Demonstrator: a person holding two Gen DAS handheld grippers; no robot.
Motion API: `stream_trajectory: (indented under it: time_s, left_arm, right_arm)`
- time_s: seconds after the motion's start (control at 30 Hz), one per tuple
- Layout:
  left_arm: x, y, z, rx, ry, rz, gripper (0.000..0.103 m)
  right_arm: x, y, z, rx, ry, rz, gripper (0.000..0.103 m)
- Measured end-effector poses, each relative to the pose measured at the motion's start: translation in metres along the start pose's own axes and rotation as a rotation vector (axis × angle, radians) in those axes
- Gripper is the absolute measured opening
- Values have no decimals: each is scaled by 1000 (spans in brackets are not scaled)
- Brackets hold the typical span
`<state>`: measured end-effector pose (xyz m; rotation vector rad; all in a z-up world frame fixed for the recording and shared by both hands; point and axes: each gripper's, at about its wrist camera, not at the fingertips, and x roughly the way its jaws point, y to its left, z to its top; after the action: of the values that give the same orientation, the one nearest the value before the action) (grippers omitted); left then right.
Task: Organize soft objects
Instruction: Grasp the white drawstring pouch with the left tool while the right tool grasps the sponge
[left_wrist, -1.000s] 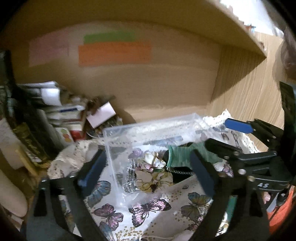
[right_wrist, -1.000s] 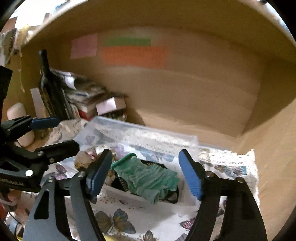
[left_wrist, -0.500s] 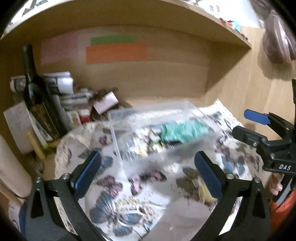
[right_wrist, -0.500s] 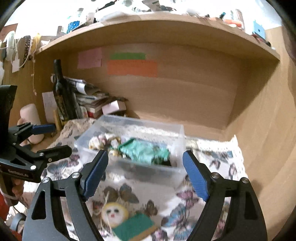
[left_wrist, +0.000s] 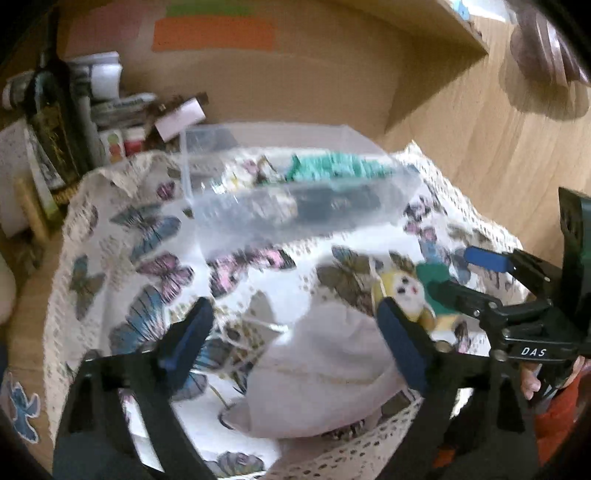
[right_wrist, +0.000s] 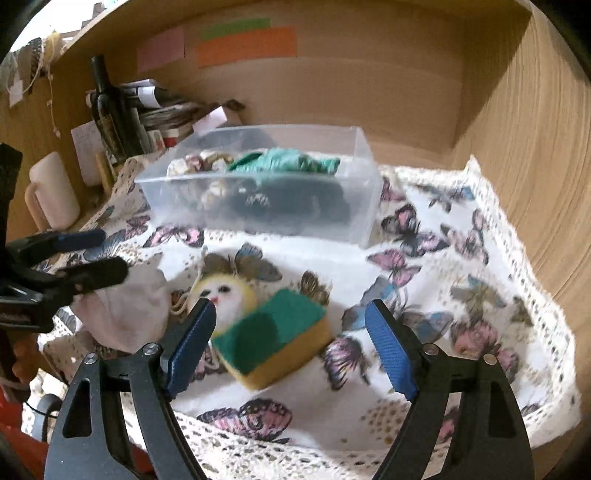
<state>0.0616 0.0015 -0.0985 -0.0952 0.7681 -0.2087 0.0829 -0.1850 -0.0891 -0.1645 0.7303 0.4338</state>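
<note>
A clear plastic box (right_wrist: 258, 206) on the butterfly tablecloth (right_wrist: 443, 280) holds a teal knit cloth (right_wrist: 288, 164), floral fabric and dark items. It shows blurred in the left wrist view (left_wrist: 295, 210). My right gripper (right_wrist: 291, 343) is open above a green and yellow sponge (right_wrist: 273, 343), with a round yellow face plush (right_wrist: 225, 295) beside it. My left gripper (left_wrist: 295, 343) is open over a pale cloth pouch (left_wrist: 321, 373); the pouch also shows in the right wrist view (right_wrist: 122, 314). The plush (left_wrist: 404, 291) lies right of the pouch.
A dark bottle (right_wrist: 107, 110), stacked papers and boxes (right_wrist: 166, 110) and a cream mug (right_wrist: 51, 192) stand at the back left. Wooden walls close the back and right, with a shelf overhead. The cloth's lace edge (right_wrist: 258, 450) hangs at the front.
Both grippers have pulled back from the box toward the front of the table and tilted down. The pouch, plush and sponge have come into view under them.
</note>
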Motion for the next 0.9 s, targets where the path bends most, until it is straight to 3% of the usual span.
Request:
stream_trajectory:
  time_s: [0.1, 0.27, 0.43, 0.6, 0.83, 0.9]
  left_arm:
    - [10, -3, -7, -1, 35, -16, 82]
    - [20, -4, -13, 4, 72, -53, 68]
    - [19, -7, -13, 3, 74, -106, 38]
    - [14, -13, -13, 40, 58, -91, 24]
    - [1, -3, -3, 5, 10, -56, 18]
    - [-5, 2, 1, -7, -14, -45, 18]
  right_arm:
    - [5, 1, -6, 17, 20, 20, 81]
    - [13, 3, -13, 16, 49, 27, 81]
    - [18, -5, -14, 66, 52, 78, 79]
    - [18, -6, -14, 79, 53, 136, 55]
    - [13, -7, -16, 86, 42, 121, 50]
    - [10, -8, -16, 87, 36, 110, 34]
